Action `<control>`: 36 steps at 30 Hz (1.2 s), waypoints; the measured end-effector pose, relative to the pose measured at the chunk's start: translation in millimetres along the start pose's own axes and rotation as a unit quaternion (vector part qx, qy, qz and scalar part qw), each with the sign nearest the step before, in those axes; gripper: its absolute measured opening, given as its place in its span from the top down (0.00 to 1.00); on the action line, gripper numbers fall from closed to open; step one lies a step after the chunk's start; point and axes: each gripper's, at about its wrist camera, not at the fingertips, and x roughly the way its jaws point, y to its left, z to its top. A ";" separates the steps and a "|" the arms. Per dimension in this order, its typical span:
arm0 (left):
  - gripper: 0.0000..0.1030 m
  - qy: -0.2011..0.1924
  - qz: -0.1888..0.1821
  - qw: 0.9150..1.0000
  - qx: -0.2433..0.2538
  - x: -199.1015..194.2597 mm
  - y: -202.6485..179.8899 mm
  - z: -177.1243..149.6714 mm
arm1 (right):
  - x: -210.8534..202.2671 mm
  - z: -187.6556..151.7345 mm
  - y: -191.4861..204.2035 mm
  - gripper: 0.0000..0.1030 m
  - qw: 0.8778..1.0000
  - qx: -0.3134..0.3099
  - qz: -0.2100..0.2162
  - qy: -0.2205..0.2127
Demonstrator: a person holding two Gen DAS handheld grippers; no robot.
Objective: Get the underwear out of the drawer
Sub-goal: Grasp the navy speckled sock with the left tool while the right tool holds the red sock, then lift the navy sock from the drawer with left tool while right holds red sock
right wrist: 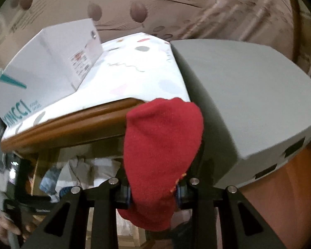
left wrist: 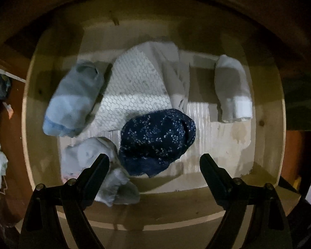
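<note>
Now mid-retrieval: left gripper wide apart, empty, above drawer, navy speckled piece below. Right gripper clamped on red garment, outside drawer. Next: descend, pinch navy piece, possibly underwear.

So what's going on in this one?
A person is emptying a drawer with two handheld grippers. The right gripper is shut on a red garment, held up near a tabletop with a white box and a grey box. The left gripper is open, pointing down into the drawer just above a dark blue speckled piece. Pale blue, white and grey pieces also lie inside.
</note>
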 end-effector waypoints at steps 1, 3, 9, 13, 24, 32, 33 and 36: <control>0.19 0.006 0.006 1.000 -0.001 1.8 -1.0 1.7 | 0.2 0.3 -1.6 0.71 1.000 0.005 0.002 0.001; 0.20 0.013 0.002 1.000 -0.001 3.2 -3.0 4.5 | 0.7 0.6 -3.4 0.71 1.000 0.010 0.007 0.003; 0.21 0.057 0.017 0.998 0.001 18.1 -8.3 16.6 | -1.0 1.8 -3.8 0.71 1.000 0.015 0.017 0.002; 0.21 0.080 0.018 0.997 0.004 24.5 -12.1 26.1 | -3.2 3.5 -9.0 0.71 1.000 0.026 0.015 -0.003; 0.24 0.097 0.002 0.995 -0.024 37.7 -7.3 56.0 | -0.7 4.0 -2.4 0.71 1.000 0.014 0.017 0.002; 0.63 0.086 0.010 0.996 -0.031 38.9 -1.0 66.3 | 1.8 4.3 -3.4 0.71 1.000 0.018 0.017 0.011; 0.67 0.083 0.009 0.996 -0.030 37.3 -0.7 65.2 | 2.1 4.2 -2.8 0.71 1.000 0.017 0.018 0.013; 0.71 0.072 0.009 0.997 -0.028 31.2 -0.5 53.1 | 2.3 3.6 -0.4 0.71 1.000 0.012 0.018 0.015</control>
